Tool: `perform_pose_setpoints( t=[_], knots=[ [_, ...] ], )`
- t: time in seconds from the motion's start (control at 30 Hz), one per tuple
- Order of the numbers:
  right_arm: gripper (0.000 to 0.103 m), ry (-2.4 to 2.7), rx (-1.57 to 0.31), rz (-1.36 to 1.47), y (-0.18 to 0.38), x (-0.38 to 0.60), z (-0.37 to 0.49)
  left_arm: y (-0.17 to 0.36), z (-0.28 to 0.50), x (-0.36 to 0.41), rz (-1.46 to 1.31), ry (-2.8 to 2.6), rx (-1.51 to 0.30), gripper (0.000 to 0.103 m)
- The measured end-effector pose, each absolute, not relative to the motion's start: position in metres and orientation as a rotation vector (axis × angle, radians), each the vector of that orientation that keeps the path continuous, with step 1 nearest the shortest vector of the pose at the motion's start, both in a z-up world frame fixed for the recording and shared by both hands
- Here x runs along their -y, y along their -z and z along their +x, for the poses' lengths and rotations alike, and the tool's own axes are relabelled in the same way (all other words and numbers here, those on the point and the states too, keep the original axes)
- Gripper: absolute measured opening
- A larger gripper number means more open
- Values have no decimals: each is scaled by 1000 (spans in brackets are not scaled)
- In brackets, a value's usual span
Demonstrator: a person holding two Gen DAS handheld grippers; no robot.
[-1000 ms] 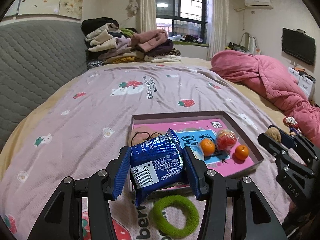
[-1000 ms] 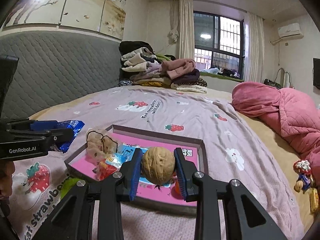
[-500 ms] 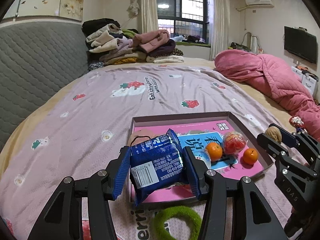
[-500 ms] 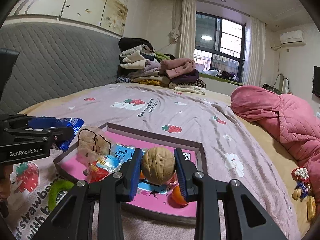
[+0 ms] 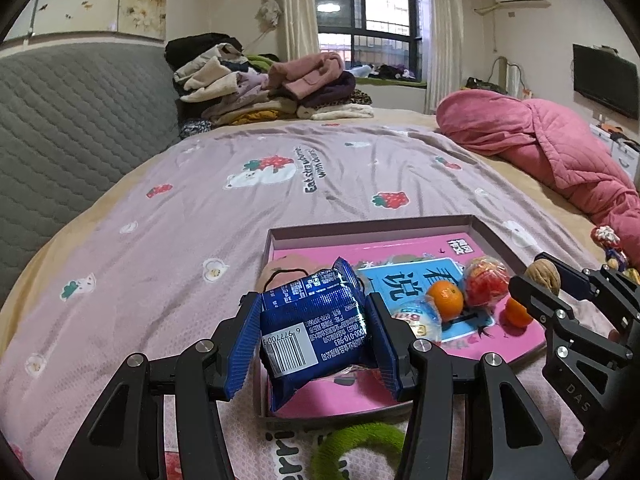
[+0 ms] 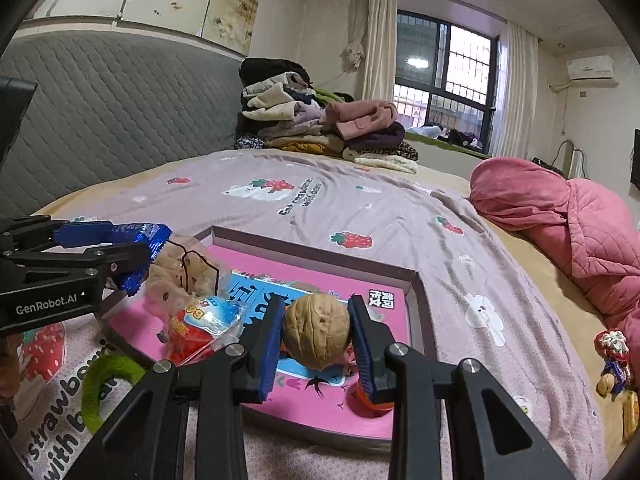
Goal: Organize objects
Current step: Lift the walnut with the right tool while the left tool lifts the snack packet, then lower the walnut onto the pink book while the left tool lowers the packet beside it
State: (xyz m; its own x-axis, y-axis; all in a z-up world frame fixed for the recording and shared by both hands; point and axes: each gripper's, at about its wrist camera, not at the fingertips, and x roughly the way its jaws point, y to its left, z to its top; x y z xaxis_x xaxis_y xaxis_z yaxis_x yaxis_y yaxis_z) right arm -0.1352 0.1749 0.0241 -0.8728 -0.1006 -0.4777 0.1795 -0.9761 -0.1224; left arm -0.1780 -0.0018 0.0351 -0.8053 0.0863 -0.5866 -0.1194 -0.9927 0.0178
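Now left tongs (image 5: 314,340) clamp a packet (image 5: 316,328) lengthwise away; right tongs (image 6: 316,338) clamp an upright walnut (image 6: 317,336).

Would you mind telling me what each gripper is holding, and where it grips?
Left gripper pinches the blue packet by its side edges; right gripper clamps the walnut across its middle.

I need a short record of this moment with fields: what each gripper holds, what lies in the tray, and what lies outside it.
left gripper: shut on blue snack packet, over the tray's near left corner
right gripper: shut on walnut, above the tray
tray: two oranges, red wrapped sweet, beige plush item
outside tray: green ring on the bedsheet, at the near edge
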Motion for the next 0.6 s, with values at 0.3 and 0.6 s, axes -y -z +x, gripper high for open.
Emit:
perform_pose_setpoints(
  t=[0.3,0.6],
  knots=[
    [33,2872,-245,790,-10,-170,-145,-24,-187,6,-984,-2877,-56,54],
    [33,2845,-208,861,2,-170,-158,-16,-194,6,-1008,-2870,-65,54]
  ],
)
